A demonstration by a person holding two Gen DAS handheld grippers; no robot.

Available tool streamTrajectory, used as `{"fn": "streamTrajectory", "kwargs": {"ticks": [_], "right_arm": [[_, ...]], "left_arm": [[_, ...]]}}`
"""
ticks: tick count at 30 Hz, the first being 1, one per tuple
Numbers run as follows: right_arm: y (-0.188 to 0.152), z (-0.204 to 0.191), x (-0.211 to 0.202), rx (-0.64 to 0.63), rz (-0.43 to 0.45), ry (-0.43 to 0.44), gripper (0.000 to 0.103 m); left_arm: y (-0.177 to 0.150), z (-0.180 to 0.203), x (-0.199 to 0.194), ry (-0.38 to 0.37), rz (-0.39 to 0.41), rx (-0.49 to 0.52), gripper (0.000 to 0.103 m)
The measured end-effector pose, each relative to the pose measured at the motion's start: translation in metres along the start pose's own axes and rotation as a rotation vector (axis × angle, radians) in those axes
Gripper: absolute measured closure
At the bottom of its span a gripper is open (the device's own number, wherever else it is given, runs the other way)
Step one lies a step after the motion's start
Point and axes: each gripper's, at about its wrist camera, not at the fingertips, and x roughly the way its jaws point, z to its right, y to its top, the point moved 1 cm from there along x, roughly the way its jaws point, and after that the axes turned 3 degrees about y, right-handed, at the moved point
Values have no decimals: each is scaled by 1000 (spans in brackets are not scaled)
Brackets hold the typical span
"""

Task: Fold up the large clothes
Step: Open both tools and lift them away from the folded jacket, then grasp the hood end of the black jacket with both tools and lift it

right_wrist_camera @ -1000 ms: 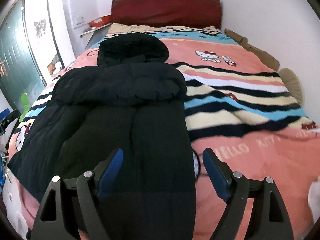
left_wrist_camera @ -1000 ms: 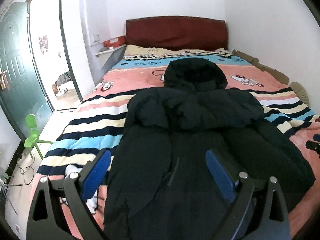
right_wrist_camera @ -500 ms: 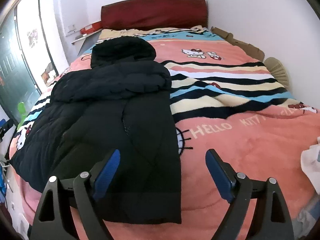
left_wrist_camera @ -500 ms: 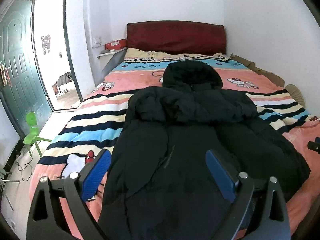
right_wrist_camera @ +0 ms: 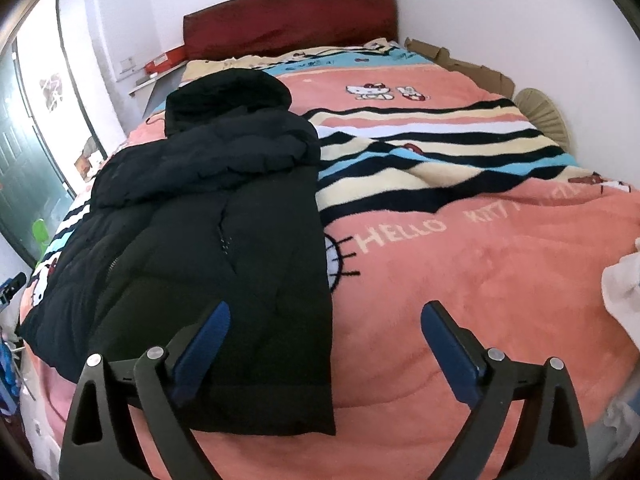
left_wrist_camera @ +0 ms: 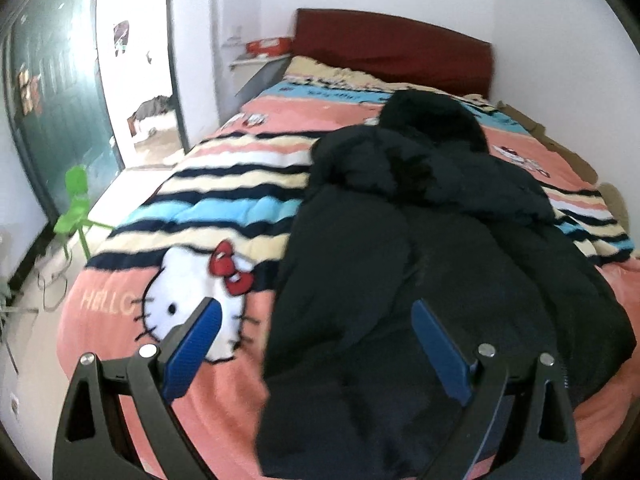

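Observation:
A large black hooded puffer jacket [left_wrist_camera: 420, 248] lies on the bed, hood toward the headboard, sleeves folded across the chest. It also shows in the right wrist view [right_wrist_camera: 208, 216]. My left gripper [left_wrist_camera: 316, 344] is open and empty, above the jacket's lower left hem. My right gripper [right_wrist_camera: 324, 340] is open and empty, above the jacket's lower right hem corner. Neither gripper touches the jacket.
The bed has a pink striped Hello Kitty blanket [right_wrist_camera: 460, 240] and a dark red headboard [right_wrist_camera: 288, 20]. A green door [left_wrist_camera: 52, 100] and a small green chair [left_wrist_camera: 76, 204] stand at the left. A white cloth [right_wrist_camera: 624, 284] lies at the bed's right edge.
Both grippers have pulled back toward the foot of the bed. The left view has swung left, showing more blanket. The jacket has not moved.

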Motion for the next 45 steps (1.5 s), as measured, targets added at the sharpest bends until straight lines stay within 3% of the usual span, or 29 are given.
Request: {"fn": "streamTrajectory", "kwargs": {"ticks": [7,10,15,22,27,32,36,40,45], "right_arm": [[-2,7,10,16,-19,5,7],[5,10,12,22,-19,2,7],[39,2,20,-7,-5,10,7],[127,-19,61,-5,26,109,7],[215,-28,115,12,63,155,7],[307,-49,194,-70,71,156,7],[363,-68,266,-125,42,221,7],[414,-92,339,-141,29,344,6],[445,-124,406,-209,22,417,5]], "left_arm": [[-2,-49,11,67,-42,-111,7],[10,-55,13,83,-45,-108,7],[61,-35,25,42,-25,-39,7],[157,14,76,-93,-16,8,7],[237,69,136,-176,-1,84,7],[307,144,218,-258,0,216,7],[347,188,288,-338,-42,234,7],[378,220,345,-412,-64,219,7],[395,246,409,-525,-117,183,7]]}}
